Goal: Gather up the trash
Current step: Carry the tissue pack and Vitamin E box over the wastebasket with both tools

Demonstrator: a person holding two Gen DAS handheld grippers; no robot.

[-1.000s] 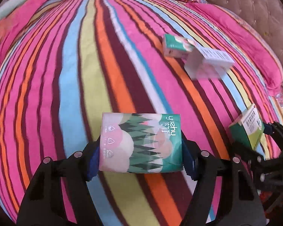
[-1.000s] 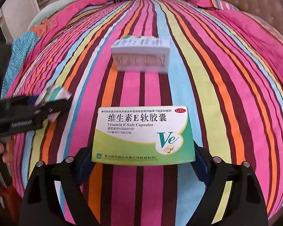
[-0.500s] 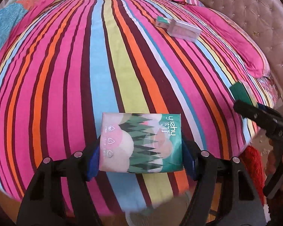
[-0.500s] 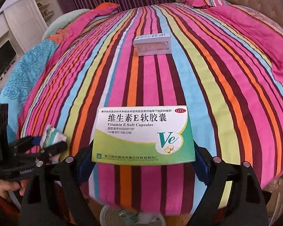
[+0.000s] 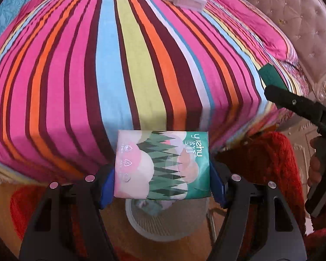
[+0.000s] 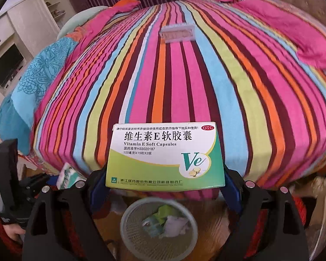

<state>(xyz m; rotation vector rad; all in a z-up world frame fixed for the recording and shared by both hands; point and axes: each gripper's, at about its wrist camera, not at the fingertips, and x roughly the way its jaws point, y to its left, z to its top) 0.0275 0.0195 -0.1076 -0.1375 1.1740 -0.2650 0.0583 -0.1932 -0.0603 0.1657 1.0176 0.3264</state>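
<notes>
A tissue pack sits between the fingers of the left tool, and a capsule box sits between the fingers of the right tool. Both tools are held just off the foot edge of the bed. On the floor below them stands a mesh bin with crumpled wrappers inside. Far back on the bed lies a small carton. Shelving stands to the left of the bed.

Both wrist views face bed, sharing wastebasket below
</notes>
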